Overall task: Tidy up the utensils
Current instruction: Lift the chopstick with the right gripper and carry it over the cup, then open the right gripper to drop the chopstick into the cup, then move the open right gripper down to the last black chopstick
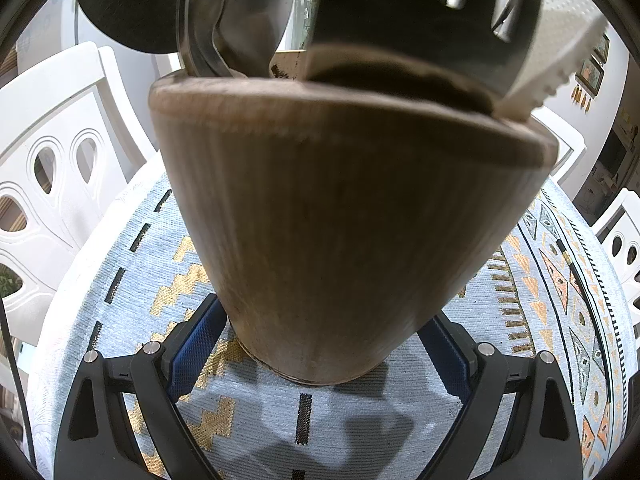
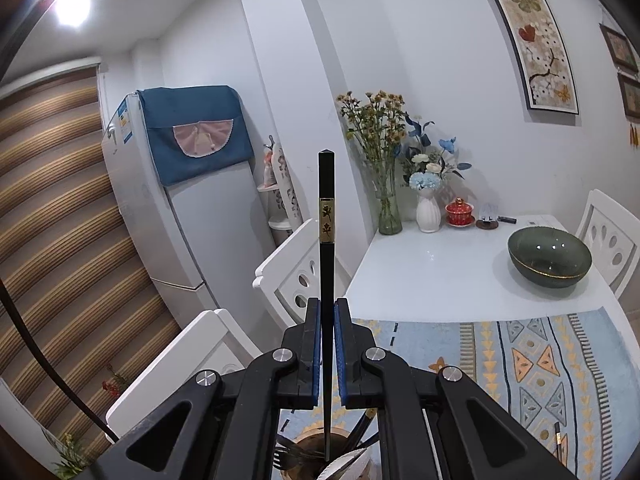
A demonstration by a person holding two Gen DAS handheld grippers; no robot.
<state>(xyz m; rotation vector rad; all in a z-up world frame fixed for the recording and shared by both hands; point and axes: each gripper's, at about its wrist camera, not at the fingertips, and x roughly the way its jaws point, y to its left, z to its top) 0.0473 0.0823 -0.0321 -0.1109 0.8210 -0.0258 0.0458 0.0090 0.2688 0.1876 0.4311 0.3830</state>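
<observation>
Holding a black chopstick [image 2: 326, 280] upright, the right gripper [image 2: 328, 312] pinches it at centre frame.
The left gripper [image 1: 320, 344] clasps the wooden utensil holder [image 1: 340, 220] at its base.

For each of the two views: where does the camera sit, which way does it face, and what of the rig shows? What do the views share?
Left wrist: on the left gripper, angled down at the wooden utensil holder clamped between its fingers.
Right wrist: on the right gripper, facing across the room, a black chopstick held upright above the holder.
Shared: the holder with utensils, the patterned table mat, white chairs.
</observation>
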